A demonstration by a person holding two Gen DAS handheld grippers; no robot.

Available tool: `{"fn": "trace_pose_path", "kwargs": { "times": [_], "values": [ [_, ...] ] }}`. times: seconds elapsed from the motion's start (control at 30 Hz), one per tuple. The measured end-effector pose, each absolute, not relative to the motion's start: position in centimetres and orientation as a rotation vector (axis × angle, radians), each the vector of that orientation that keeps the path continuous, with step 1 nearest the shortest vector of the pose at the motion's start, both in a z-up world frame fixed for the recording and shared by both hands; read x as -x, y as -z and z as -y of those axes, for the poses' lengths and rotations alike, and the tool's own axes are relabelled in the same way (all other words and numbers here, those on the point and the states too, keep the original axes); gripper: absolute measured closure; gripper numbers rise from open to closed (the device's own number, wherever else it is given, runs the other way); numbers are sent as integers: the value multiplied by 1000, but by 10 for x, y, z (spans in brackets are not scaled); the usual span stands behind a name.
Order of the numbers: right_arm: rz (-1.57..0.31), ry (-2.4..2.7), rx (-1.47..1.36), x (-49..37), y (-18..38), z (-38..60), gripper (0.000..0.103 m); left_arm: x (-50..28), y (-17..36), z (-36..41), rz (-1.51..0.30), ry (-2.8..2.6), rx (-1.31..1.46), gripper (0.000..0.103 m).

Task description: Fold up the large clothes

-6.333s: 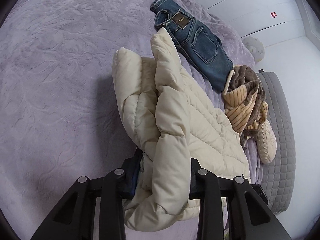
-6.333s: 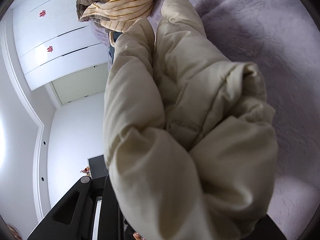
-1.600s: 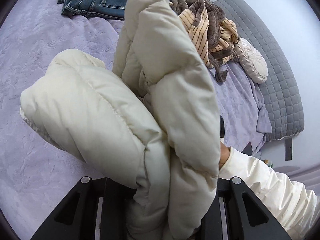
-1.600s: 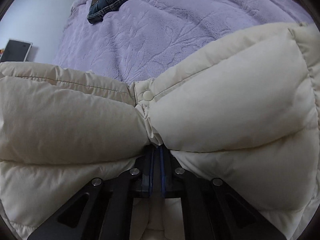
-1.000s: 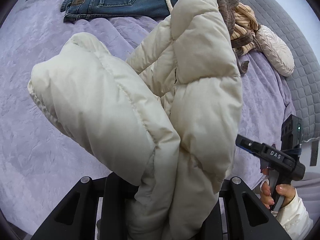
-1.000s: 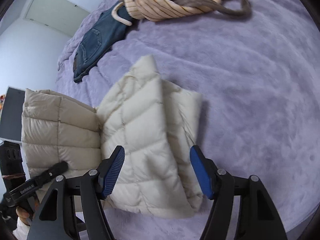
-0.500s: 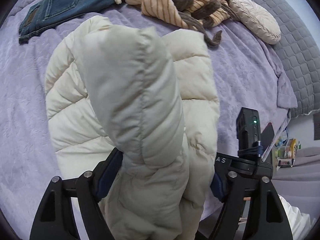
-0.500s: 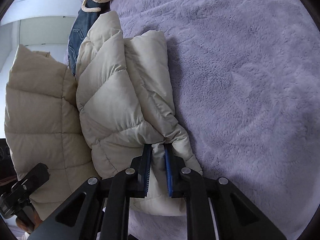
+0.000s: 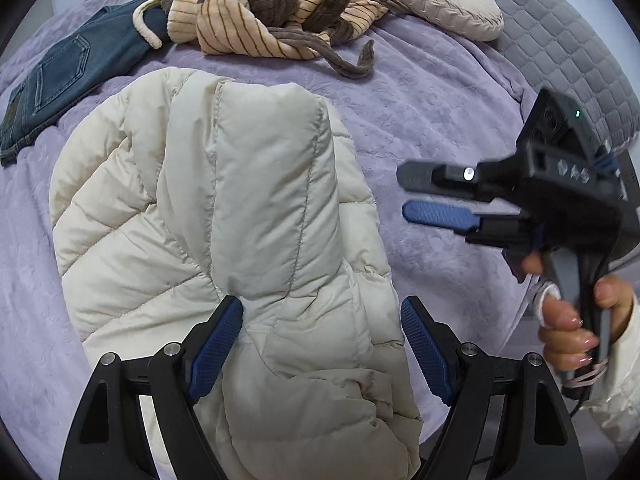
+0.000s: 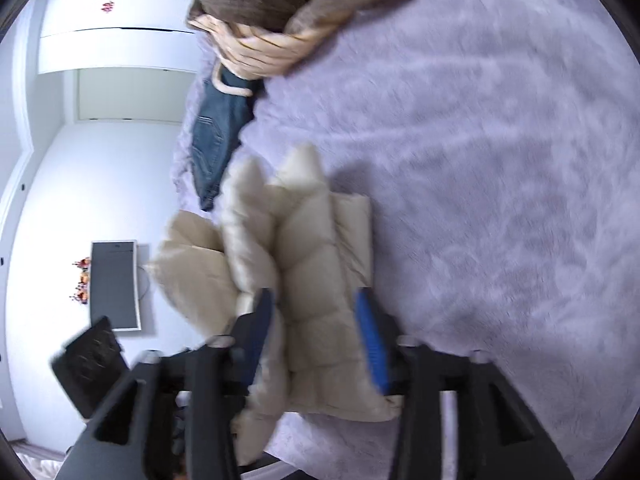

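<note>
A cream puffer jacket [image 9: 240, 216] lies folded on the purple bedspread [image 9: 432, 96]. My left gripper [image 9: 320, 336] hangs over its near end, open, its blue pads wide on either side of the padding without pressing it. My right gripper [image 9: 424, 196], held by a hand [image 9: 568, 320], is off the jacket's right edge with nothing between its fingers. In the blurred right wrist view the right gripper [image 10: 316, 328] has its jaws opening, and the jacket [image 10: 312, 248] lies just beyond the blue pads [image 10: 372, 344].
Blue jeans [image 9: 60, 80] lie at the far left of the bed. A brown and tan striped garment [image 9: 272, 8] is heaped at the back, beside a cream cushion [image 9: 444, 0] and a grey quilted headboard [image 9: 568, 48]. White wardrobe doors [image 10: 120, 32] and a dark screen [image 10: 114, 284] stand past the bed.
The jacket has settled flat onto the bed from the left gripper's raised hold. The right gripper, pinched on the jacket's edge half a second ago, has opened and drawn back off it.
</note>
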State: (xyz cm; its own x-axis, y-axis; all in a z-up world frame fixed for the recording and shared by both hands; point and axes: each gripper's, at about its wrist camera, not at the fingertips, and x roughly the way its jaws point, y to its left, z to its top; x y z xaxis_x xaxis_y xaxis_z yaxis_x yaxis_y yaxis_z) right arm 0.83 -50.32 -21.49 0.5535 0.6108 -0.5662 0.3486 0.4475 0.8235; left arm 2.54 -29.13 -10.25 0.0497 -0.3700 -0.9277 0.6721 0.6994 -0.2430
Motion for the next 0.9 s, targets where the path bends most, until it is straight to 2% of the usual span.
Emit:
{"fn": "trace_pose_path", "kwargs": {
  "times": [0.23, 0.33, 0.4, 0.53, 0.67, 0.9],
  "values": [
    [-984, -439, -1061, -55, 168, 475, 45, -13, 105, 297, -1247, 795, -374, 22],
    [-1043, -502, -1026, -76, 169, 453, 52, -8, 105, 297, -1230, 799, -389, 22],
    [-1097, -501, -1008, -85, 176, 443, 92, -5, 103, 298, -1221, 806, -401, 22],
    [-1178, -375, -894, -75, 195, 446, 96, -8, 87, 275, -1214, 830, -338, 22],
    [-1223, -294, -921, -55, 228, 468, 96, -33, 81, 232, -1258, 793, -180, 22],
    [-1228, -256, -968, -52, 266, 483, 96, -101, 127, 150, -1463, 670, 246, 22]
  ]
}}
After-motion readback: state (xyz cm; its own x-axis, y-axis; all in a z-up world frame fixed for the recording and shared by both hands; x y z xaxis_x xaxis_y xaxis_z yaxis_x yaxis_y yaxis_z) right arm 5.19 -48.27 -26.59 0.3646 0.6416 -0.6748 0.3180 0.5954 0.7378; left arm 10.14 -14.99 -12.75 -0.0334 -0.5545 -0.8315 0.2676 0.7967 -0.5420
